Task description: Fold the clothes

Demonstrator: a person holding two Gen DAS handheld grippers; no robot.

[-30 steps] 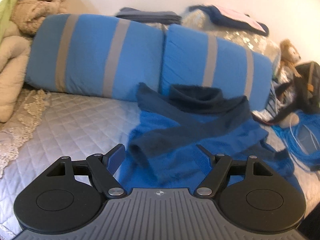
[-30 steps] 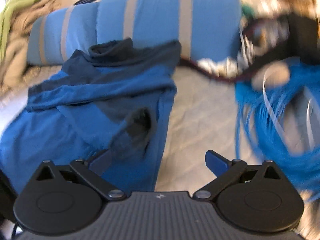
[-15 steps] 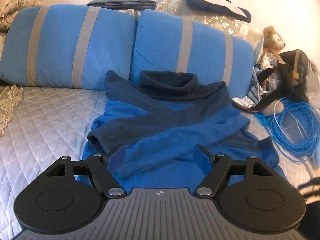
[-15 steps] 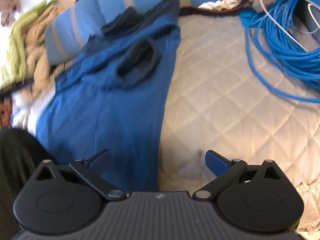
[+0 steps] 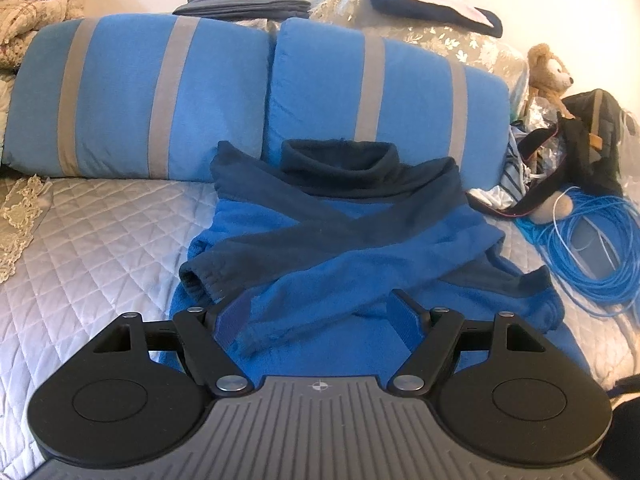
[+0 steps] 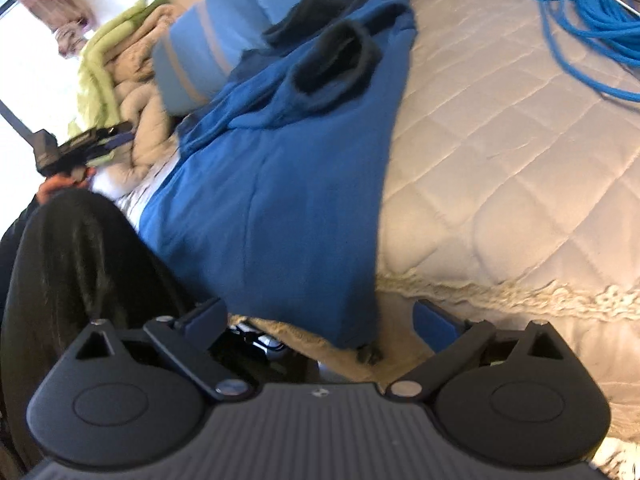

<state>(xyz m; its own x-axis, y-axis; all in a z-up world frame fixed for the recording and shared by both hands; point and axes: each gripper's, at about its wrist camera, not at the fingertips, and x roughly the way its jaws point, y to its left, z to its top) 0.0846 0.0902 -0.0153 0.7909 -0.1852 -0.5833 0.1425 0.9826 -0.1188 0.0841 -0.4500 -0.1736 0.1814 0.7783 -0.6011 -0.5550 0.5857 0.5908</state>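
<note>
My left tongs (image 5: 320, 318) gape empty over the blue sweater (image 5: 344, 248); my right tongs (image 6: 320, 316) are closing, empty, at its hem.

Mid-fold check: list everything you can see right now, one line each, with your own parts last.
two-tone blue fleece sweater: one, sleeves crossed, on the bed
striped blue pillows: two, behind the sweater
grey quilted bedspread: one, under everything
coiled blue cable: one, on the bed's right
brown teddy bear: one, far right
black bag: one, beside the bear
left claw: open, above the sweater
right claw: closing, sweater hem between the jaws
</note>
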